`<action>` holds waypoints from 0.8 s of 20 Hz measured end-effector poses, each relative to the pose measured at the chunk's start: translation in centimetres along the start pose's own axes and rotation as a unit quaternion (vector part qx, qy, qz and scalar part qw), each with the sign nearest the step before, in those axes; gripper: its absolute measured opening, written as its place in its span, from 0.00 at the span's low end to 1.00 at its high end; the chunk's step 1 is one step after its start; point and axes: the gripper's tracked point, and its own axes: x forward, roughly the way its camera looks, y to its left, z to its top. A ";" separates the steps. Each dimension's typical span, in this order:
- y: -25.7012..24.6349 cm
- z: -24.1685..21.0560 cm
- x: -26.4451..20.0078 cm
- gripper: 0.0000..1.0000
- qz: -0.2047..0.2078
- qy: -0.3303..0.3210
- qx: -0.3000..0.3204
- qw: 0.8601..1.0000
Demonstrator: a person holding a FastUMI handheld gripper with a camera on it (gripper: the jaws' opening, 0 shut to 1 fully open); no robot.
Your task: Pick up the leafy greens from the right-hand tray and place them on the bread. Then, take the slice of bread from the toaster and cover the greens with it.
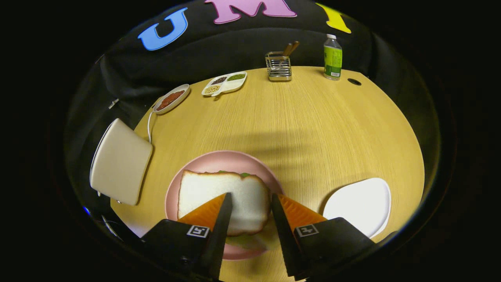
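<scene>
While the gripper (250,197) hangs over the pink plate (203,162), its jaws stand apart with a clear gap between them and hold nothing. Bread slice (219,197) lies flat on the pink plate, top slice of the stack, between and just ahead of the fingertips (224,203); whether either finger touches the bread, can't tell, they look to be above it. Thin strip of leafy greens (244,174) peeks out from under the far edge of the bread slice, so greens are covered. Lower slice hidden, can't tell. Pink plate sits on the wooden worktop (313,125), near edge of the plate passes under the fingers. White tray (362,203) is just right of the plate, beside the right finger, nothing lying on its visible part. Toaster (119,160), pale and boxy, stands left of the plate at the worktop edge, with a white cable (149,127) running from it toward the far side. Beyond it, an oval dish (171,98) with reddish grains, then a divided dish (224,83) with dark, green and pale fillings in separate compartments. Farther back, a metal rack (278,66) with wooden handles sticking out, and a bottle (332,57) with a green label upright near the far right rim, next to a small hole (354,81) in the worktop.
</scene>
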 end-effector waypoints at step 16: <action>1.1 12.8 -19.5 0.99 -0.017 -0.276 -0.083 0.958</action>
